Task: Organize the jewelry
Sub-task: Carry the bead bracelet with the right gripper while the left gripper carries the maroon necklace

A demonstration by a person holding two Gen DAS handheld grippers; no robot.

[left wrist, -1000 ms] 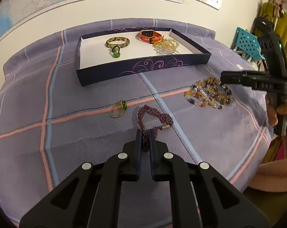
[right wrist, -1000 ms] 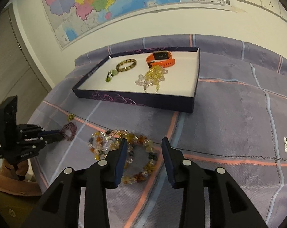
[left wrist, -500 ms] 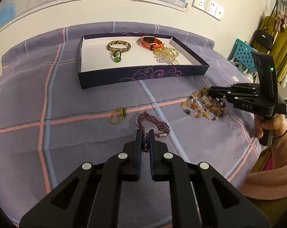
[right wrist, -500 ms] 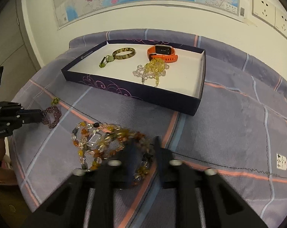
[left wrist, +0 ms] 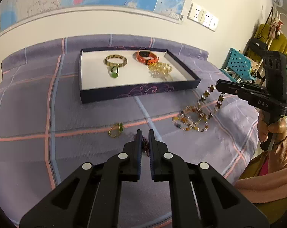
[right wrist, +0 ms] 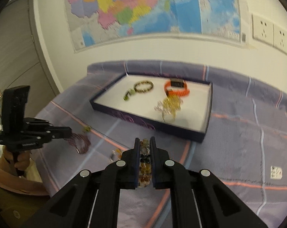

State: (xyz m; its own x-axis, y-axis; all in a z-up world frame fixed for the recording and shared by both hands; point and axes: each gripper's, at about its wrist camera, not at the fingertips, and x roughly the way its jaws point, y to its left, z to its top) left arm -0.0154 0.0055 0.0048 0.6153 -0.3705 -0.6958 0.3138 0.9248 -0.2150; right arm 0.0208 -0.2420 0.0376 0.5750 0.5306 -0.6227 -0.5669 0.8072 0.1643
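Two tools: left tool [left wrist: 144, 133] clamps one purple bracelet [left wrist: 144, 145]; right tool [right wrist: 144, 141] pinches one amber bead strand [left wrist: 195, 117], part lifted, rest on the bed [left wrist: 67, 152]
Tray [left wrist: 139, 92]: four pieces — bangle [left wrist: 116, 60], green ring [left wrist: 114, 73], orange watch [left wrist: 147, 57], yellow beads [left wrist: 160, 70]
Bed: one gold-green ring [left wrist: 116, 130], near the left tool

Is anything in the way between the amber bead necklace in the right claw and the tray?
Nothing visible: bare cloth lies between the amber bead necklace in the right claw and the tray; only its near wall must be cleared.

Ring [left wrist: 115, 130] lies before tray [left wrist: 139, 93], on cloth [left wrist: 48, 114].
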